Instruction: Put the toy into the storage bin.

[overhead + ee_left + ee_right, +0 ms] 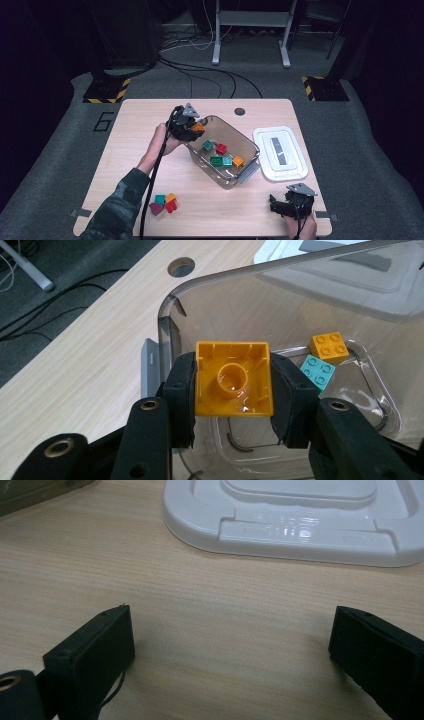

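Note:
My left gripper [192, 126] hangs over the near-left rim of the clear plastic bin [250, 145], shut on an orange brick [233, 379] whose hollow underside faces the camera. The black pads [182, 390] press on both of its sides. Inside the bin [170, 315] lie several bricks, among them an orange one [328, 346] and a teal one [317, 370]; the high view also picks out green [216, 161] and red [221, 148] bricks. My right gripper [285, 205] rests open on the table's front right, jaws wide apart with nothing between them [230, 645].
The bin's white lid [280, 152] lies flat to the right of the bin, just beyond my right gripper [300, 525]. A small cluster of loose bricks [165, 203] sits near the front left edge. A round cable hole [240, 111] is at the table's back.

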The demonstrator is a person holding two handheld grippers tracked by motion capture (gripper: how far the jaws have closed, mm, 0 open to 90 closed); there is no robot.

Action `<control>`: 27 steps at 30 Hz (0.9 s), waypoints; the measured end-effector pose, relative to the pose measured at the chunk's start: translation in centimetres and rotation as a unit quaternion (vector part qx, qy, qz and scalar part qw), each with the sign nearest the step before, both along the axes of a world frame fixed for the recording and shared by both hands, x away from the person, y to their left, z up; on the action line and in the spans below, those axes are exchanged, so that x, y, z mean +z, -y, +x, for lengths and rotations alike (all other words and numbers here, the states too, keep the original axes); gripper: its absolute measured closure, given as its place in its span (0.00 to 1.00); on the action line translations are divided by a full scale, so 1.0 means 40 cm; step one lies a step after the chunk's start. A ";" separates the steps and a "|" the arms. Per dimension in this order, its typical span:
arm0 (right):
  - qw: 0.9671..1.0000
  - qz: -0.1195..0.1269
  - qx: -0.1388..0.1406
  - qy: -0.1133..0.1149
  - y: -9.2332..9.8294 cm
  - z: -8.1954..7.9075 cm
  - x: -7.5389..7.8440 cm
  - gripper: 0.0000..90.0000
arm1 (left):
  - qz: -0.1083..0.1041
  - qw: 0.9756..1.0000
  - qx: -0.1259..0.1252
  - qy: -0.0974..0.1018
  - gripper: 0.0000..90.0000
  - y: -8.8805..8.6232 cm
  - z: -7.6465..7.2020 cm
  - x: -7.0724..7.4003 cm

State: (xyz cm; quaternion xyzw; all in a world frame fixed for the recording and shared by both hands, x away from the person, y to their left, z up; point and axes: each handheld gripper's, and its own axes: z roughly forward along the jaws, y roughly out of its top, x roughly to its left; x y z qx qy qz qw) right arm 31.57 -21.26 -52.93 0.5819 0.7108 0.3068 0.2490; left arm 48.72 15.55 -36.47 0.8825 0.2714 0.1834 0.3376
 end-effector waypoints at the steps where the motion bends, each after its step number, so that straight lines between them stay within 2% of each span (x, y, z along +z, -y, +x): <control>1: 1.000 0.000 0.000 0.000 0.000 0.000 0.000 0.04 | 0.004 1.000 0.000 -0.002 0.65 0.002 0.002 -0.002; 13: 1.000 0.000 0.000 0.000 0.000 0.000 0.000 0.04 | 0.008 1.000 -0.003 -0.013 0.64 0.021 0.019 -0.022; 14: 1.000 -0.001 0.000 0.000 0.000 0.000 0.000 0.04 | 0.006 1.000 0.000 -0.013 0.61 0.021 0.020 -0.022; 17: 1.000 0.000 0.000 0.000 0.000 0.000 0.000 0.04 | 0.000 1.000 0.009 -0.015 0.40 0.018 0.017 -0.020; 20: 1.000 0.000 0.000 0.000 0.000 0.000 0.000 0.04 | -0.010 1.000 0.017 -0.015 0.27 0.004 0.010 -0.012; 23: 1.000 0.000 0.000 0.000 0.000 0.000 0.000 0.04 | -0.018 1.000 0.021 -0.010 0.19 -0.013 -0.002 -0.001; 27: 1.000 0.000 0.000 0.000 0.000 0.000 0.000 0.04 | -0.023 0.999 0.023 0.000 0.16 -0.043 -0.030 0.010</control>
